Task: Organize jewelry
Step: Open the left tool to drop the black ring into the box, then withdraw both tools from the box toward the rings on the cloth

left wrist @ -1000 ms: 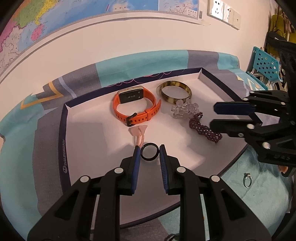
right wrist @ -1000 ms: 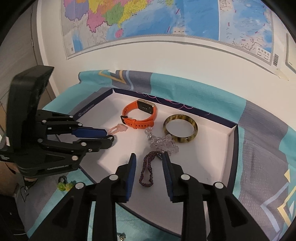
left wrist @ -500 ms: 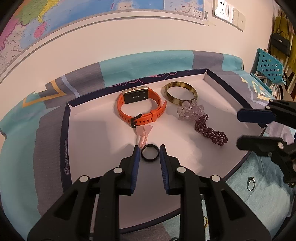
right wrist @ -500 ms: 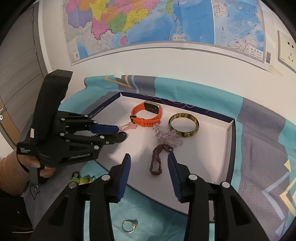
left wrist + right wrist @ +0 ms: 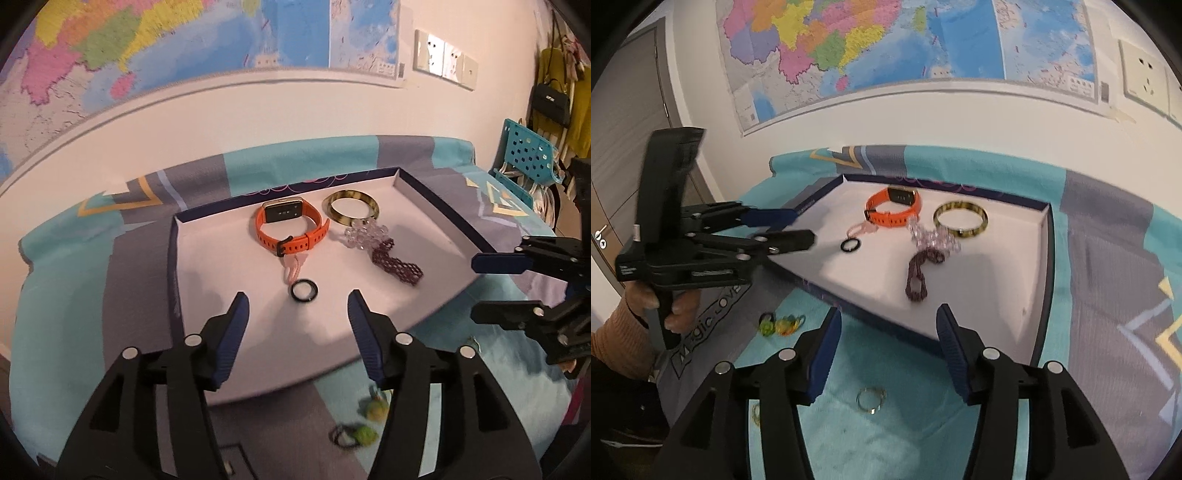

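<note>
My left tool (image 5: 297,301) hangs over the near part of a shallow white tray (image 5: 207,266), its blue pads just having spread apart with nothing between them; the black ring (image 5: 303,291) lies flat on the tray floor just ahead of the gap, touched by neither pad. Behind the ring a small pink charm (image 5: 291,267) leads up to an orange watch (image 5: 291,229) near the tray's back wall, and to its right sit a tortoiseshell bangle (image 5: 351,206), a clear bead bracelet (image 5: 364,234) and a dark purple bead bracelet (image 5: 399,266), the two bead pieces touching. The tray rests on a counter covered by a teal and grey cloth (image 5: 92,258). In front of the tray, on the cloth, lie blurred green and yellow hair ties (image 5: 781,325) and a thin gold ring (image 5: 871,398). My right tool (image 5: 888,341) is held above that gold ring, pads likewise just parted and empty. A map (image 5: 886,48) hangs on the wall behind.
</note>
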A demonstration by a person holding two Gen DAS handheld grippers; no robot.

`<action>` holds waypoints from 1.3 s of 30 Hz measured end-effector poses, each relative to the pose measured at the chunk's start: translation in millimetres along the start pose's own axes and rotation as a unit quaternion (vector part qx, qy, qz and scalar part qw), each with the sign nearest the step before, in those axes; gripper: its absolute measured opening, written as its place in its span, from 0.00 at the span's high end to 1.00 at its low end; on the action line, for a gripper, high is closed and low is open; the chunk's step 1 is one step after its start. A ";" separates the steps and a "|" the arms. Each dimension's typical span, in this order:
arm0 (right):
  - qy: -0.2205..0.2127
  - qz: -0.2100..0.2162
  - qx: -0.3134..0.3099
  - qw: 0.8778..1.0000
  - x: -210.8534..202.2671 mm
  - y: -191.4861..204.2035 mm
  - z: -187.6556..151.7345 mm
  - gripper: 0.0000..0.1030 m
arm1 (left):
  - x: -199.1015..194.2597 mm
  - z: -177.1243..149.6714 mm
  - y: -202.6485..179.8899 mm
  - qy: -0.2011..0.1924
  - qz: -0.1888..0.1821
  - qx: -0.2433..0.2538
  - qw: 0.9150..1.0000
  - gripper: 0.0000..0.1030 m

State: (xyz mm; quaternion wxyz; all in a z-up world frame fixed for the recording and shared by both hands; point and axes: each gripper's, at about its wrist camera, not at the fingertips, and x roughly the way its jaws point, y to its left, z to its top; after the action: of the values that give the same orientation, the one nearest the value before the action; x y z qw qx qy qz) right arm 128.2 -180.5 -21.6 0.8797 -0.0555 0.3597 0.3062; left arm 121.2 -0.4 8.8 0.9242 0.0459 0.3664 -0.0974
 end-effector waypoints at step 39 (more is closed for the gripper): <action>0.038 0.023 -0.008 0.999 -7.3 44.1 -49.3 0.37 | -56.8 -84.5 -22.6 0.006 -0.027 0.006 1.000 0.21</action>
State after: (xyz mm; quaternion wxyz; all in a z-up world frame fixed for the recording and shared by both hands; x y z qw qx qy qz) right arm 69.1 -164.2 -47.5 0.8577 -0.0659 0.3915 0.3267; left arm 19.4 -1.0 -14.0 0.9188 0.0424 0.3724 -0.1238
